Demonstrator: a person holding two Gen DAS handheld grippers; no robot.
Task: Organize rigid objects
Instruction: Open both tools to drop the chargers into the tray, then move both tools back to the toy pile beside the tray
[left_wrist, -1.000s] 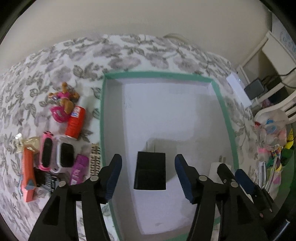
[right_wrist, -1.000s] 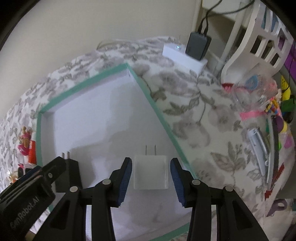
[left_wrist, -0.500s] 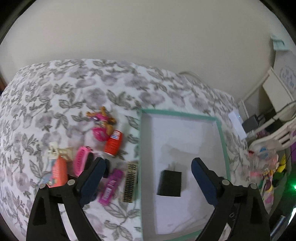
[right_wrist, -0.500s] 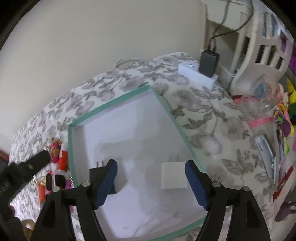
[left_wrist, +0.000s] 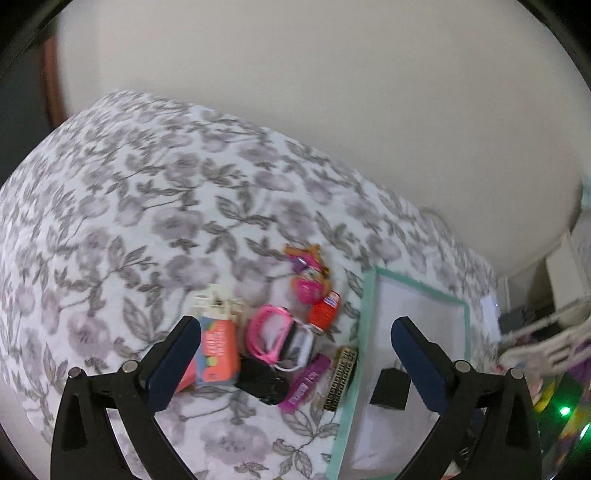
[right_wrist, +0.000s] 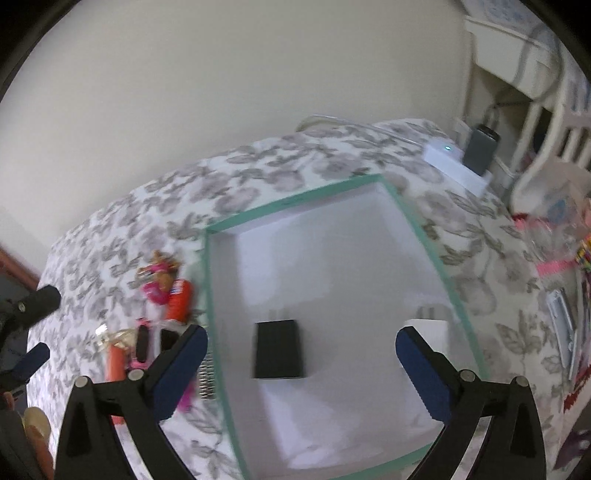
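From where I stand, the next move hangs on the heap of small hard things lying on the grey-flowered cloth (left_wrist: 155, 206) just to the left of the shallow white tray with the green rim (left_wrist: 365, 332): the left gripper (left_wrist: 295, 354) looks straight down over that heap, so it is plainly the nearer of the two, while the right gripper (right_wrist: 301, 360) hangs over the tray itself. Under the left one lie a coral-orange box (left_wrist: 218, 354), a pink band (left_wrist: 267, 334), a flat black piece (left_wrist: 262, 380), a slim magenta stick (left_wrist: 306, 382) and a gold-toned comb-like strip (left_wrist: 341, 378); the last two have their long axes running away from the camera, roughly along the tray's edge, so the jaws would straddle them across their narrow width. Both sets of jaws are opening, already spread very wide, with nothing pressed between the pads. The black wall charger (right_wrist: 279, 349) rests flat on the tray floor with its prongs pointing to the far rim, and the white wall charger (right_wrist: 428, 328) sits near the right rim (partly hidden by the right jaw). A second ago each charger lay between narrower jaws, close below its gripper; now both sit free in the tray, the left gripper has swung over to the heap, and the right has drawn back and up.
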